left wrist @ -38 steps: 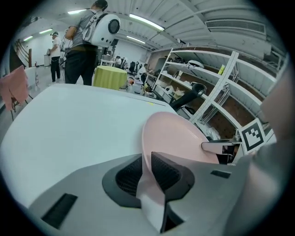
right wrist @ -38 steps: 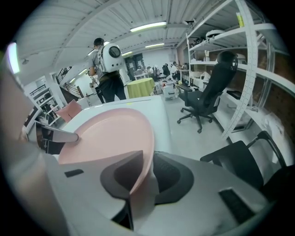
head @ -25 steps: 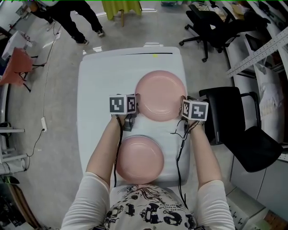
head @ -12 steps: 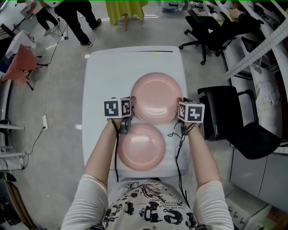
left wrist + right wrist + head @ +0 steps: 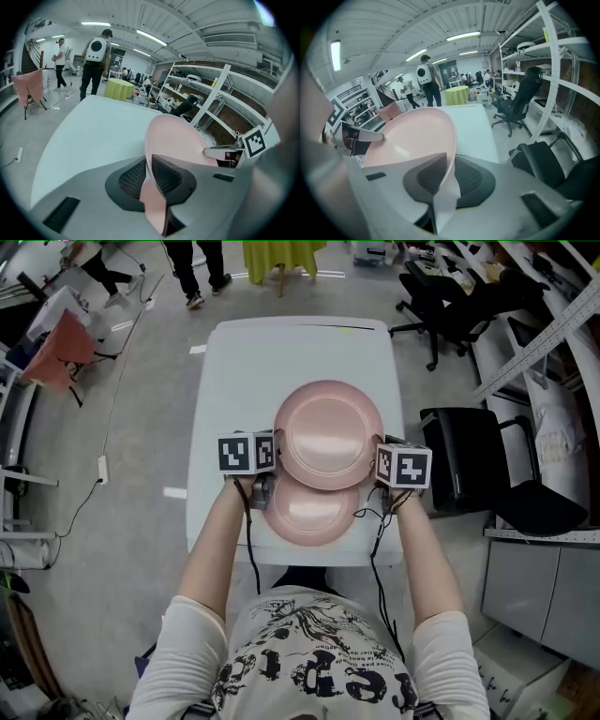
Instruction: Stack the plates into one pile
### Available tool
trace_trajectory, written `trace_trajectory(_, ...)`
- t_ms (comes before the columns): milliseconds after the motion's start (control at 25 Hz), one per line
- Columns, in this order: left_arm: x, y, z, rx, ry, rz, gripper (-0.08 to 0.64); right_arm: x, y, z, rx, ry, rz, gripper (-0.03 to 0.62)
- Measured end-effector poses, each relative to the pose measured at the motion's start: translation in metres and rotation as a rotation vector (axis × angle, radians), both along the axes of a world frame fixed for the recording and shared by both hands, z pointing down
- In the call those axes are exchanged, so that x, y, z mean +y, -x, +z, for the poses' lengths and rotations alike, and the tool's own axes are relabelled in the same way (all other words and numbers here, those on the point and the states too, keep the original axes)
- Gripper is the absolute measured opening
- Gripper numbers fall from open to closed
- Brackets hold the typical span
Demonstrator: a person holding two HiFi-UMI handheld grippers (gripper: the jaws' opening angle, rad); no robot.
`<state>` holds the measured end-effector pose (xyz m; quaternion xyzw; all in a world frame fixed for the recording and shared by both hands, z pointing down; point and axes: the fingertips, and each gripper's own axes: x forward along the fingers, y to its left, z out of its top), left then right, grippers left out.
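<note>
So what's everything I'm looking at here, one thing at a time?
held plate: one, pink, over the table, clamped at both sides
lower plate: one, pink, on the table's near end, partly covered by the held plate
table: one, white, centre
chairs: two, black, right of the table and far right
shelving: white, right side
round table: one, yellow-green cover, far end
cloth: one, reddish-pink, far left
bystanders: two, beyond the table
left arm, right arm: bare, white sleeves, bottom
left gripper: grey, shut on the held plate's left rim
right gripper: grey, shut on its right rim
</note>
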<state>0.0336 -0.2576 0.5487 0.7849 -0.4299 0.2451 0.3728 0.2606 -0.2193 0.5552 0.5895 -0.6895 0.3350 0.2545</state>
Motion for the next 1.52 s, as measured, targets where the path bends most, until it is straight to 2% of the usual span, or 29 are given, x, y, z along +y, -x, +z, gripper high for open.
trace_trajectory(480, 0.109, 0.045, 0.022, -0.047, 0.039, -0.030, 0.046, 0.103, 0.044, 0.019, 0.001, 0.046, -0.048, 0.061)
trace_trajectory(920, 0.147, 0.066, 0.052, -0.059, 0.084, -0.132, 0.031, 0.135, 0.062, 0.041, 0.009, 0.093, -0.084, 0.061)
trace_trajectory(1160, 0.150, 0.073, 0.062, -0.146, 0.037, -0.163, 0.044, 0.141, 0.067, 0.056, -0.014, 0.112, -0.080, 0.061)
trace_trajectory(1400, 0.153, 0.075, 0.075, -0.242, 0.022, -0.120, 0.051, 0.140, 0.066, 0.060, 0.015, 0.098, -0.053, 0.061)
trace_trajectory(1520, 0.152, 0.074, 0.075, -0.259, 0.006, -0.115, 0.052, 0.139, 0.062, 0.059, 0.034, 0.087, -0.037, 0.060)
